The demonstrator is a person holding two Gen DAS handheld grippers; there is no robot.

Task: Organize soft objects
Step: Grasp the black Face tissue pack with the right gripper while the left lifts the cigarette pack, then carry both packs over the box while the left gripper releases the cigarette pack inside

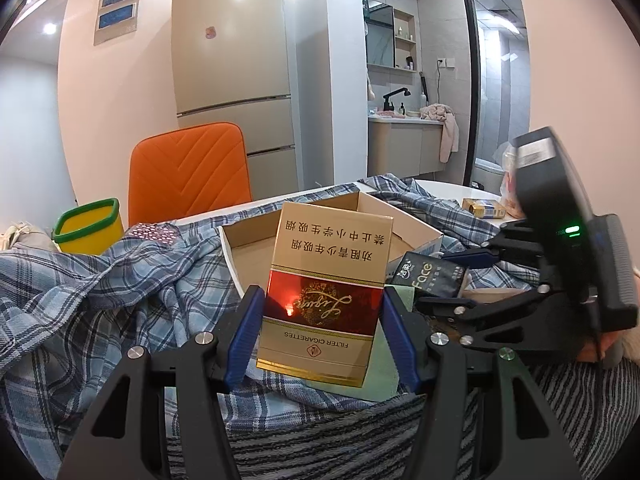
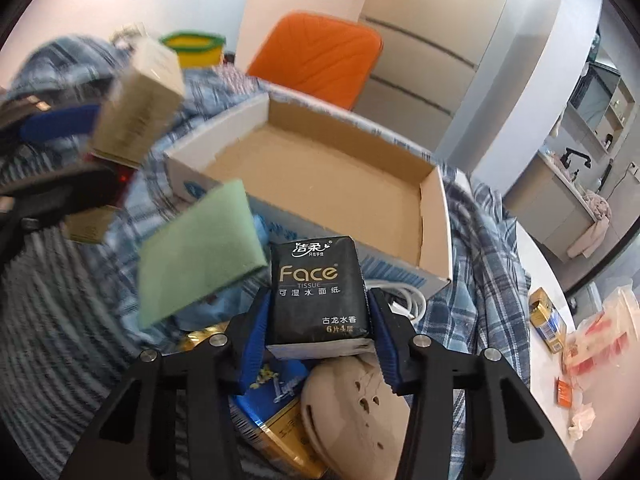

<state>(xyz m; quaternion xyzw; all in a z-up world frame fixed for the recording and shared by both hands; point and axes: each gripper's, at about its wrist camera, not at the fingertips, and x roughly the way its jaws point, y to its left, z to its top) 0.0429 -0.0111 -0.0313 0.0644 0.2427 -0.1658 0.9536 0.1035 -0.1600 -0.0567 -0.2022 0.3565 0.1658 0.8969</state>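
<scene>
My left gripper (image 1: 322,308) is shut on a gold and red cigarette pack (image 1: 324,292), held upright above the plaid cloth (image 1: 120,300), in front of the open cardboard box (image 1: 256,240). My right gripper (image 2: 318,320) is shut on a black Face tissue pack (image 2: 318,292), held just before the empty cardboard box (image 2: 320,184). The tissue pack (image 1: 430,280) and right gripper (image 1: 460,276) also show in the left wrist view. A green sponge (image 2: 200,252) lies left of the tissue pack. The left gripper with its pack (image 2: 136,112) appears blurred at upper left.
A striped grey towel (image 1: 320,452) lies below the grippers. A yellow bin with green rim (image 1: 90,226) and an orange chair (image 1: 188,172) stand behind. A beige rounded object (image 2: 344,404), gold and blue packs (image 2: 280,420), a white cable (image 2: 408,300) and small packets (image 2: 548,320) lie near.
</scene>
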